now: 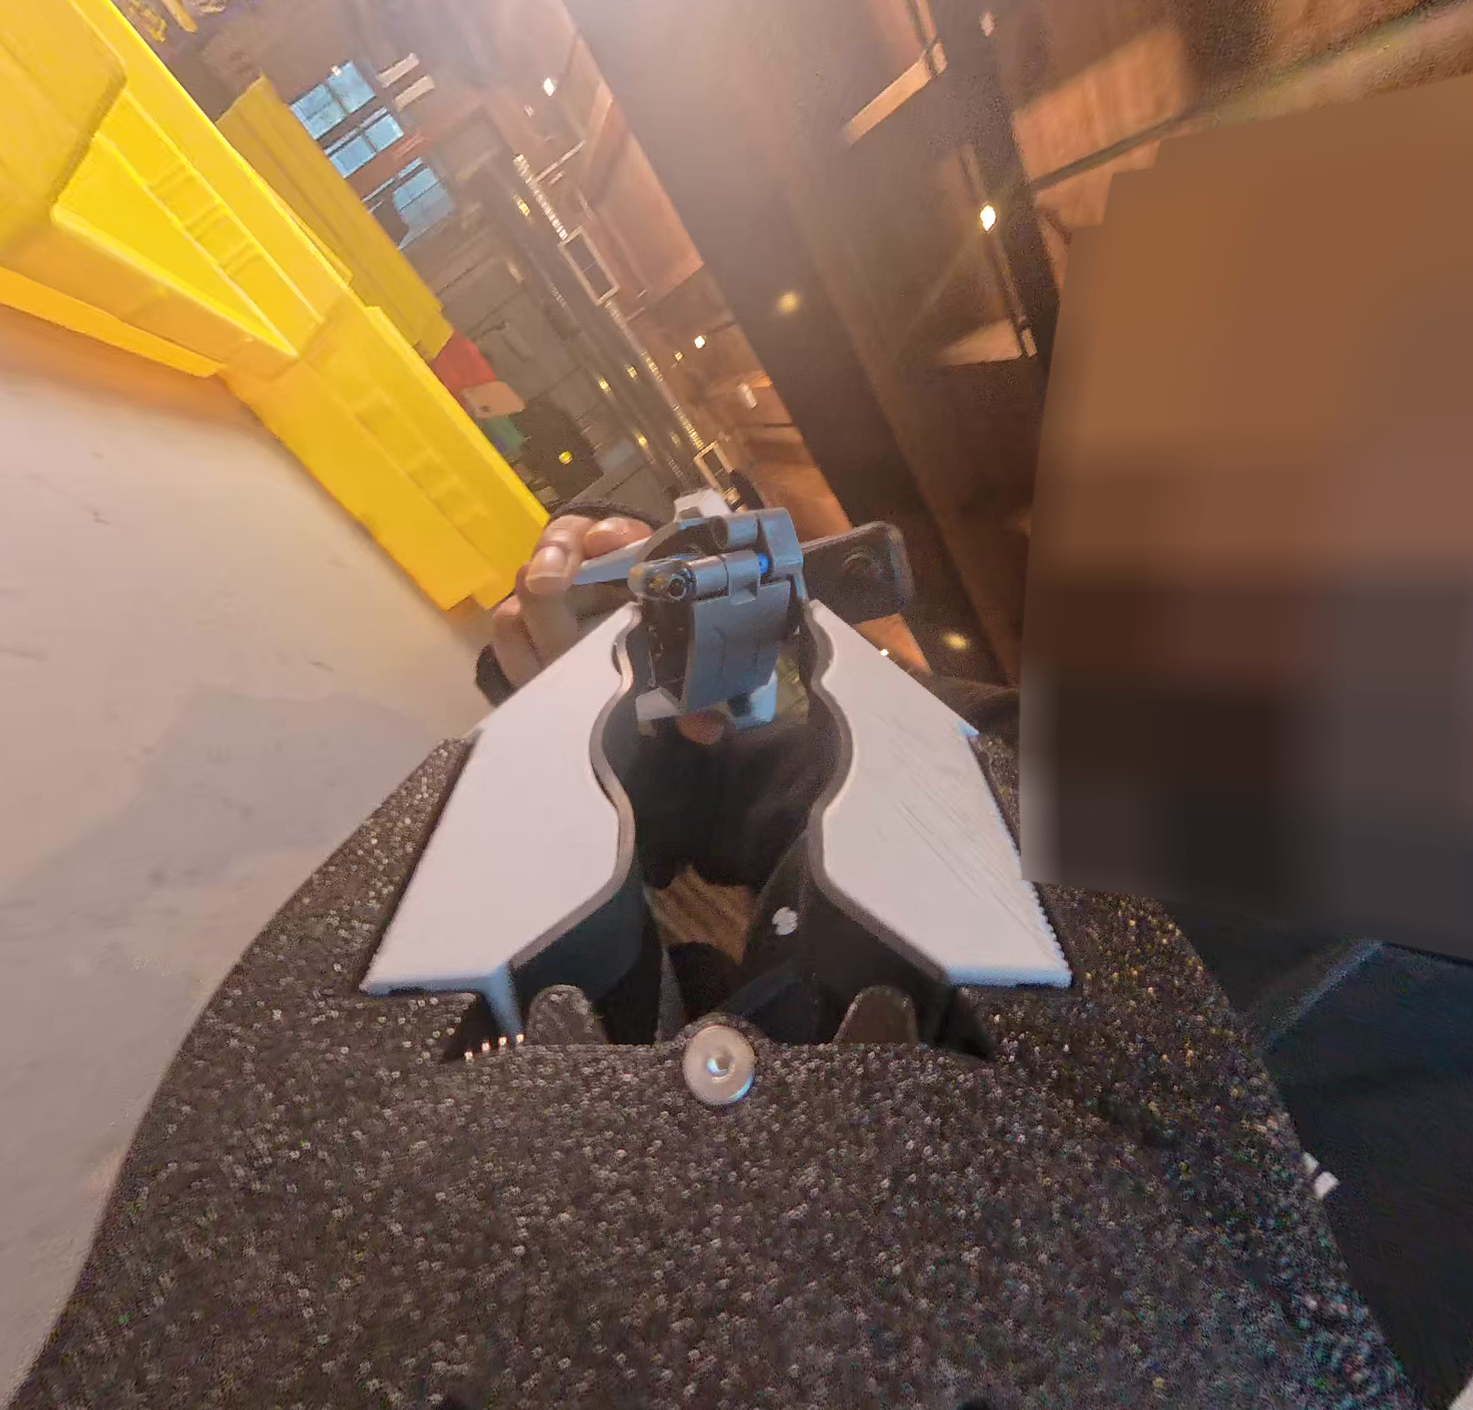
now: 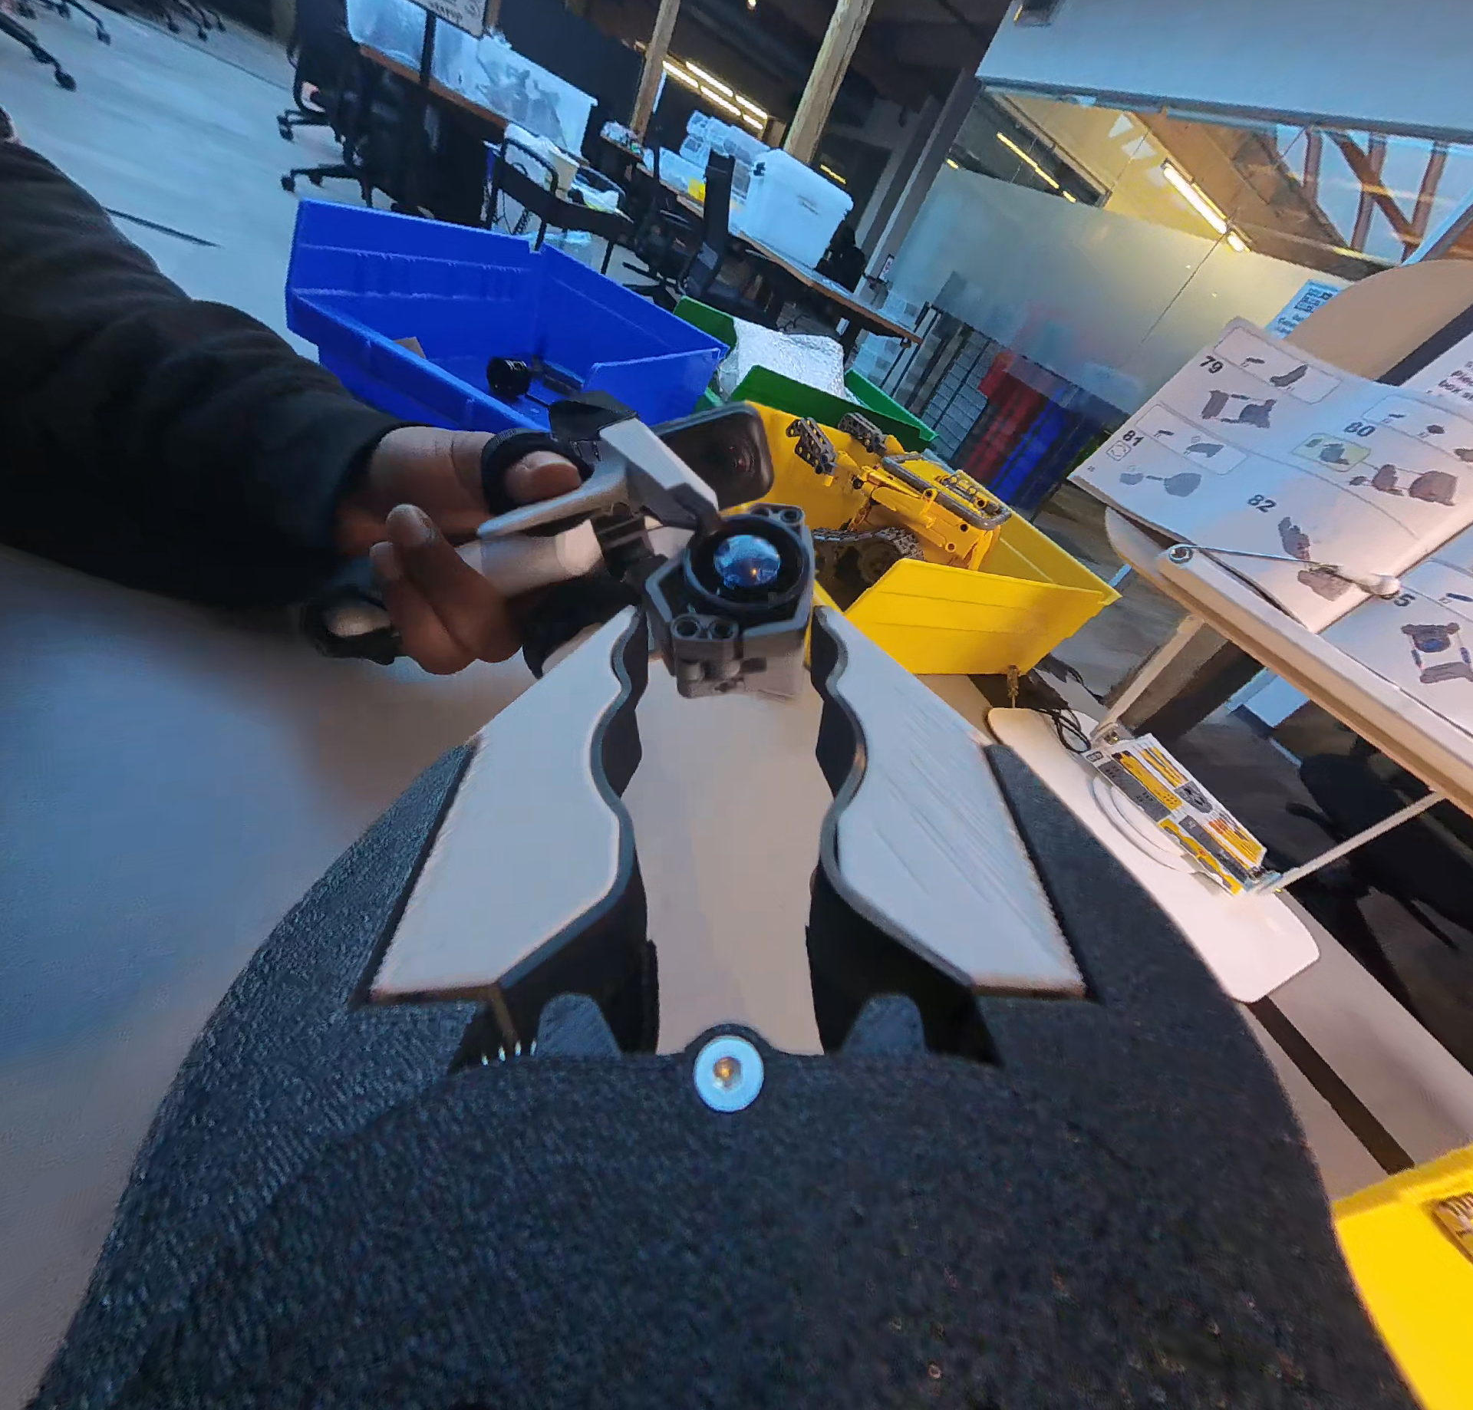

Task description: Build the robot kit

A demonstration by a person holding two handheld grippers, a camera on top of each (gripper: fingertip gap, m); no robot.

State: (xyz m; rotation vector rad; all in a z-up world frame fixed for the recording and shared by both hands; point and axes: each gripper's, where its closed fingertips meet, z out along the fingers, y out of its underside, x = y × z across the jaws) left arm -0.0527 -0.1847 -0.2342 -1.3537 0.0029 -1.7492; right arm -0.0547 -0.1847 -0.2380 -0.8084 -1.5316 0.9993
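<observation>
The left gripper (image 1: 721, 638) has its fingers closed on a small grey plastic brick assembly with a hinged top and a blue pin (image 1: 717, 622), held up off the pale desk (image 1: 199, 654) beside stacked yellow plastic bins (image 1: 239, 240). The right gripper (image 2: 729, 638) grips what looks like the same grey assembly (image 2: 737, 614) from the opposite side, its dark round socket facing the camera, with a yellow bin holding a yellow brick-built vehicle (image 2: 901, 495) just behind. It looks light, rigid and liable to pop apart, so holding its flat sides seems safest
</observation>
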